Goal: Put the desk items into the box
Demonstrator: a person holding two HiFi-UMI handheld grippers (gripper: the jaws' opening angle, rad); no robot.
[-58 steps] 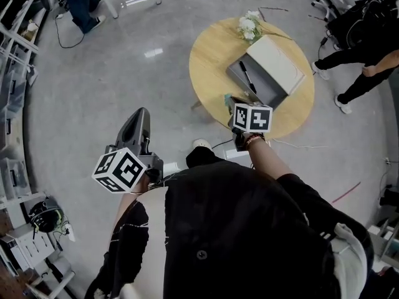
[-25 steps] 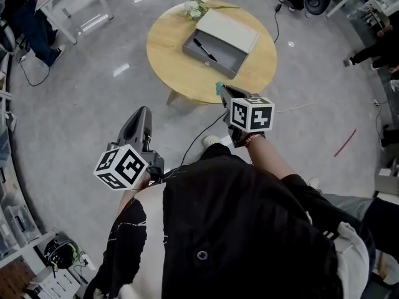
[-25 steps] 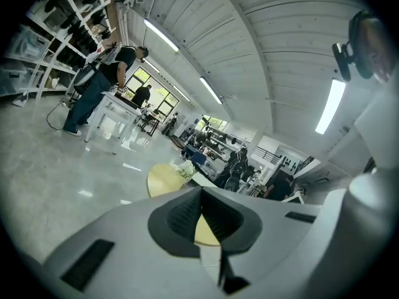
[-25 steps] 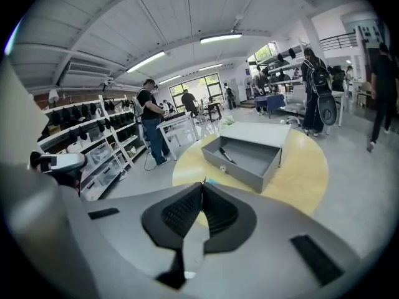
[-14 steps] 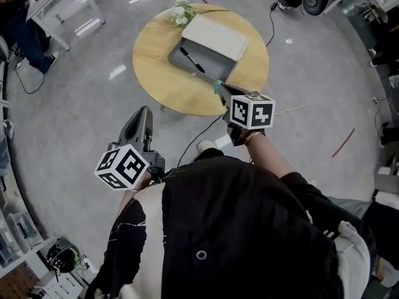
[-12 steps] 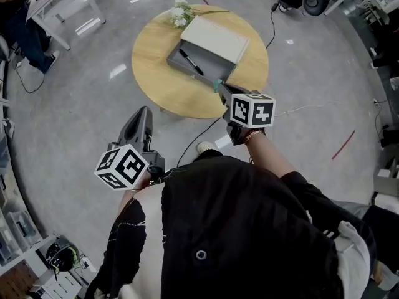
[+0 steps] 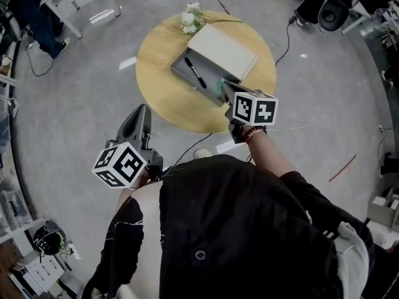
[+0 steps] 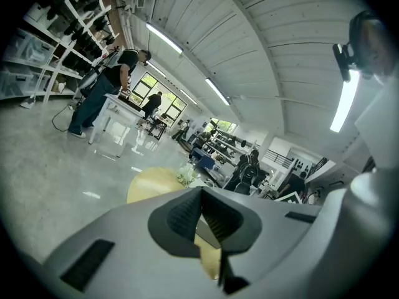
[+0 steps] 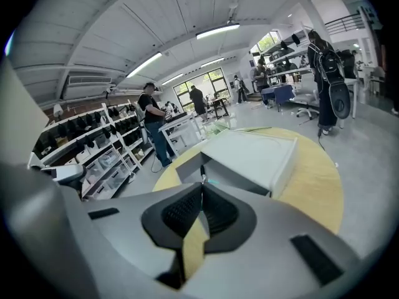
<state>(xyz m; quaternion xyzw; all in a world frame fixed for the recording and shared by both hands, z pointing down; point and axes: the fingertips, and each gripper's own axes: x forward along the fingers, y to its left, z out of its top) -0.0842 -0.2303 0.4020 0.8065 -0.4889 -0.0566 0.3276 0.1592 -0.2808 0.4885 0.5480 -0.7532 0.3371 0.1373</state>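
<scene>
Box (image 7: 211, 81): one, grey and open, on the one round wooden table (image 7: 165, 98), which lay at the wearer's 12 o'clock in the head view. It sat just right of the tabletop's centre. Its one pale lid (image 7: 223, 52) lay against its 1 o'clock side, touching it. Inside was one black pen (image 7: 195, 72), running from 11 to 5 o'clock along the floor of the box; nothing else showed in it. One bunch of white flowers (image 7: 192, 20) lay at the table's 12 o'clock edge, stems pointing toward 3 o'clock, just beyond the lid's far corner.

Two grippers were in view, each with one marker cube. The right gripper (image 7: 222, 86) reached in from the table's 5 o'clock edge, its tip seen over the box's 4 o'clock corner, though the head view did not settle whether it touched. In the right gripper view its jaws stood together, pointing at the box's near wall and the lid behind it. A small teal bit (image 7: 219, 83) showed at the very tip. It was too small to tell whether it was a gripped thing or part of the tool.

The left gripper (image 7: 140, 114) hung over bare floor at the table's 8 o'clock, well apart from the box. In the left gripper view its jaws were also together with nothing between them, and the table and flowers showed beyond.

One thin cable (image 7: 187, 154) crossed the floor from under the table toward 6 o'clock.
</scene>
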